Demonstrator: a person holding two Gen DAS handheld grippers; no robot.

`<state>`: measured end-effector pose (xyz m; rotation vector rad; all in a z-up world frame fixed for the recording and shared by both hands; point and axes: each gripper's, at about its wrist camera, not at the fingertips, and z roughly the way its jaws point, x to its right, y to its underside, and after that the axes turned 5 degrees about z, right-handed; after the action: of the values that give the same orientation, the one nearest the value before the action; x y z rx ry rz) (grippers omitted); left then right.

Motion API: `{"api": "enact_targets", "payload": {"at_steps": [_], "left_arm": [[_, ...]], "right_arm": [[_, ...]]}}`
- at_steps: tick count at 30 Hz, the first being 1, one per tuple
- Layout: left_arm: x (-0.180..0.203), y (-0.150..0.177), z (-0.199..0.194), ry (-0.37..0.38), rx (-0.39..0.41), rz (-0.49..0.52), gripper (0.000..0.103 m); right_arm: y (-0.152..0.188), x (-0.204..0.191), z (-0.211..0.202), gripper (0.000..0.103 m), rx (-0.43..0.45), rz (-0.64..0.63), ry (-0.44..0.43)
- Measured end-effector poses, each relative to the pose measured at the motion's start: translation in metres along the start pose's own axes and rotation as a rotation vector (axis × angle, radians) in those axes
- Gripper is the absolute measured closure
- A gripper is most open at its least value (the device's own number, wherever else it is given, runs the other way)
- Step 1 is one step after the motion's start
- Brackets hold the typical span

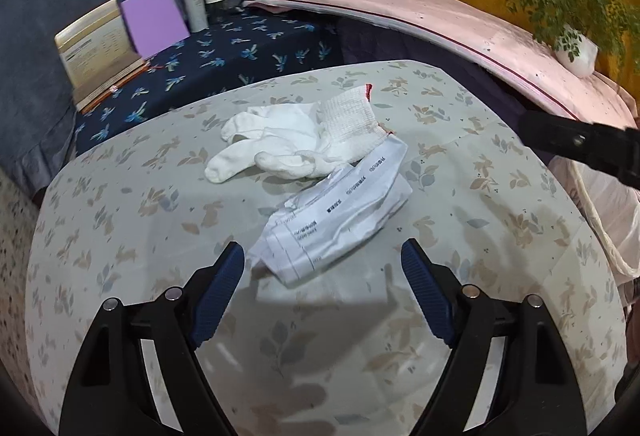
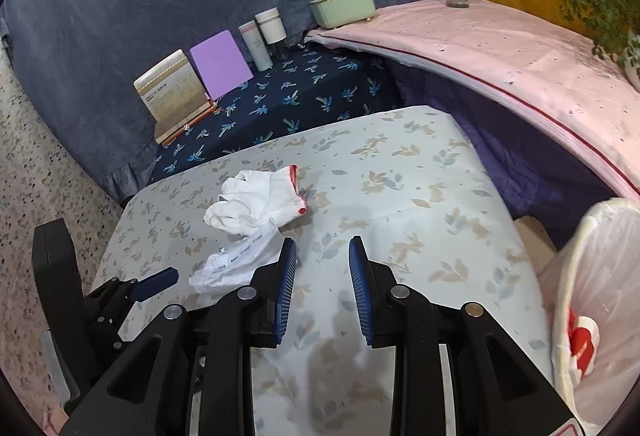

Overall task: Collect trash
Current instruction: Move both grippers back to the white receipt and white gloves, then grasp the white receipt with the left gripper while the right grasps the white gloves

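1. Left wrist view: a crumpled printed paper (image 1: 340, 211) lies on the leaf-patterned tablecloth (image 1: 120, 236), just ahead of the left gripper (image 1: 322, 256) and between the lines of its two fingers, its near corner almost level with the fingertips.

2. The left gripper's jaws are opening, spread wide, with nothing pressed between the blue pads (image 1: 222, 292); the paper sits in front of them, not yet in the gap.

3. Touching the far edge of the paper, a pair of white knit gloves (image 1: 296, 139) with red-trimmed cuffs partly overlaps it, farther out from the left gripper.

4. In the right wrist view the right gripper (image 2: 322, 250) hovers over bare cloth, its jaws parted only narrowly and empty; the paper (image 2: 236, 260) lies off to its left side, beside its left finger.

5. A white plastic bag (image 2: 596, 300) with red print hangs open well off to the right gripper's right, past the table's edge, and looks like the place for the trash.

6. Judgement: the step in hand appears to be a left-hand pick of the paper. It would go best by straddling the near, thicker crumple, pressing the tips down to the cloth before closing, and keeping clear of the gloves so they are not dragged along.

7. Farther off, books, jars and a green box stand on the dark blue cloth beyond.
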<state>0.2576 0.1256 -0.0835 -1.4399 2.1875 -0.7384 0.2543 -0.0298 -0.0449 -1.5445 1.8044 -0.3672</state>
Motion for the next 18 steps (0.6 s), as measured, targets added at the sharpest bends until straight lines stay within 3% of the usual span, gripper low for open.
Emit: {"api": "enact_targets", "payload": {"at_steps": [4, 6, 8, 12, 13, 18], "left_arm": [[-0.003, -0.006, 0.014, 0.046, 0.007, 0.025, 0.027], [-0.004, -0.009, 0.022, 0.071, -0.004, 0.029, 0.033], [-0.005, -0.009, 0.027, 0.094, -0.013, 0.023, 0.045], [-0.009, -0.007, 0.027, 0.147, -0.007, -0.027, 0.049], [-0.010, -0.005, 0.026, 0.158, -0.006, -0.040, 0.055], [-0.017, 0.005, 0.012, 0.160, 0.006, -0.102, 0.060]], "right_arm": [[-0.010, -0.006, 0.023, 0.076, -0.022, 0.005, -0.009], [-0.014, -0.007, 0.032, 0.075, -0.029, 0.006, -0.009], [-0.017, -0.008, 0.039, 0.075, -0.036, 0.008, -0.011], [-0.022, -0.012, 0.051, 0.076, -0.048, -0.003, -0.011], [-0.023, -0.013, 0.053, 0.076, -0.050, -0.007, -0.011], [-0.025, -0.018, 0.068, 0.076, -0.074, -0.014, -0.023]]}}
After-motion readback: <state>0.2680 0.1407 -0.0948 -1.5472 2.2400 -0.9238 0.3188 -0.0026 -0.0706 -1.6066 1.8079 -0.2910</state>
